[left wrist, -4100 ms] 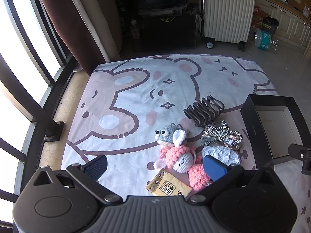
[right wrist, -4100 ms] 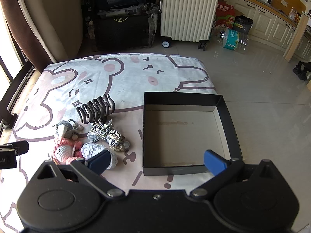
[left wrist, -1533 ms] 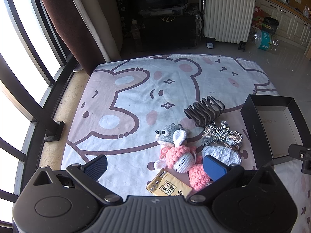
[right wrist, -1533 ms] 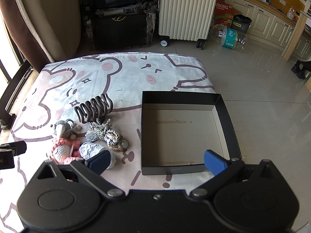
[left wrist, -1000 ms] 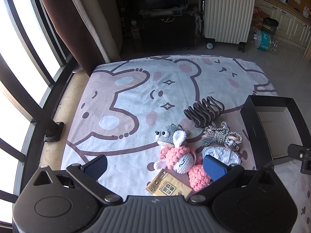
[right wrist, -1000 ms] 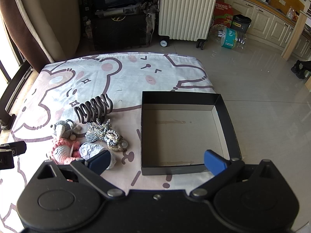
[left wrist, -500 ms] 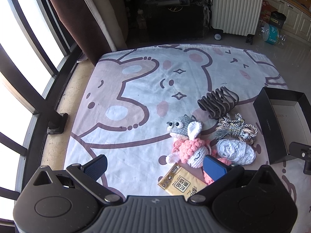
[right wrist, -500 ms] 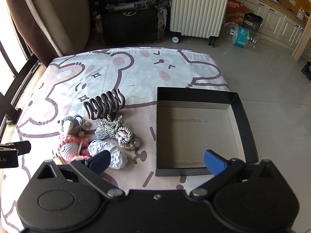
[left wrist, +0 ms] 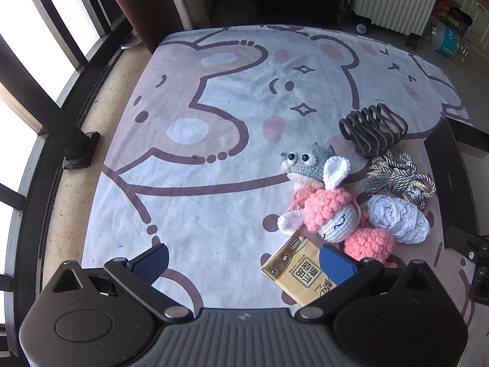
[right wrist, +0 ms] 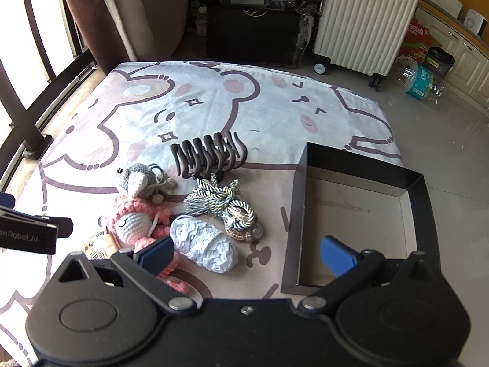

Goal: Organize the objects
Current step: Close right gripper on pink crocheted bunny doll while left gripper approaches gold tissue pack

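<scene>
A cluster of objects lies on a bear-print blanket [left wrist: 214, 116]: a grey crochet toy [left wrist: 308, 160], a pink crochet doll [left wrist: 333, 217], a white yarn bundle [left wrist: 397, 218], a twisted rope bundle [left wrist: 397, 177], a dark hair claw [left wrist: 371, 128] and a yellow packet [left wrist: 301, 272]. My left gripper [left wrist: 244, 260] is open and empty, its right finger [left wrist: 336, 263] over the packet. My right gripper [right wrist: 247, 252] is open and empty, between the white yarn bundle [right wrist: 203, 243] and the open black box [right wrist: 360, 211]. The doll [right wrist: 137, 224], rope [right wrist: 220, 205] and claw [right wrist: 207, 154] lie ahead left.
A window frame with dark bars [left wrist: 45, 98] and a curtain [left wrist: 146, 3] border the blanket on the left. A cream suitcase [right wrist: 363, 21], a dark case [right wrist: 253, 27] and a water bottle pack [right wrist: 421, 81] stand on the tiled floor beyond the blanket.
Both grippers have moved forward and lower toward the objects, which appear larger. The right gripper has shifted left, away from the box and toward the cluster. Both stay open.
</scene>
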The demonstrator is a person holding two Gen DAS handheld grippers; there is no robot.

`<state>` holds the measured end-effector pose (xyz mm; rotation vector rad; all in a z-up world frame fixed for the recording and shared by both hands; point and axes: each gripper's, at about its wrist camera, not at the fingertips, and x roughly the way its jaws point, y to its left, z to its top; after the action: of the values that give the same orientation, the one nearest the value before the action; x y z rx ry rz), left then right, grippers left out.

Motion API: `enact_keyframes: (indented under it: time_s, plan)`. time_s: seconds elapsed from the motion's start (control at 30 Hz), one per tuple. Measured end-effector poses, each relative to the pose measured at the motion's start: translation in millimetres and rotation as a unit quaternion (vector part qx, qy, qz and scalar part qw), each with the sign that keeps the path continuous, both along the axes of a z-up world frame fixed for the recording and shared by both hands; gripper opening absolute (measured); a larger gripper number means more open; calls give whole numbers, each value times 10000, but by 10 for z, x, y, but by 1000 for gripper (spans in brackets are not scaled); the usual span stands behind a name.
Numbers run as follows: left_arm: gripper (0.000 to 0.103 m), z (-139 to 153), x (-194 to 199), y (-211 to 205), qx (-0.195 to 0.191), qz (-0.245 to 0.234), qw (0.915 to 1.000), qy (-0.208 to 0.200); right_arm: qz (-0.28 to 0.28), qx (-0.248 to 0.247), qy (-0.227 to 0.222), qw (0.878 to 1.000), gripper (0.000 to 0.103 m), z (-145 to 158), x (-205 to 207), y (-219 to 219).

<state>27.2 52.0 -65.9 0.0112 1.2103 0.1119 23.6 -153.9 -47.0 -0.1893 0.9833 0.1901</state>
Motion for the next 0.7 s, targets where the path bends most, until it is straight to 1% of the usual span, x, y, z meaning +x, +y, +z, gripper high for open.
enact_keyframes:
  time_s: [0.13,0.2,0.23,0.33,0.37,0.43,0.47,0.53,0.63,0.7]
  plan:
    - [103,-110,42,51,-214,161,9995,195,254,-93,59,9996,103,-65,20,114]
    - [103,-157,62,71,-379,271,9986,265,357,-224,102,9991,103,-87,40,181]
    - [103,-177,70,77,-474,336,9978,310,421,-365,119,9984,103,-97,58,230]
    - [103,-226,95,89,-765,560,9945,443,876,-612,128,9942,100,-108,84,366]
    - [103,-233,101,89,-843,636,9933,461,1041,-653,142,9923,96,-113,99,407]
    - [103,-231,106,97,-916,805,9914,474,1281,-704,211,9890,94,-133,143,493]
    - [103,-227,113,107,-911,910,9906,472,1385,-693,226,9877,91,-140,160,537]
    - [103,-226,122,144,-1064,1065,9877,431,1625,-564,283,9847,85,-148,189,611]
    - [103,-263,129,215,-1323,1336,9808,523,1800,-337,462,9820,73,-200,255,717]
    - [103,-291,122,269,-1390,1502,9772,561,1890,-227,555,9801,60,-266,276,790]
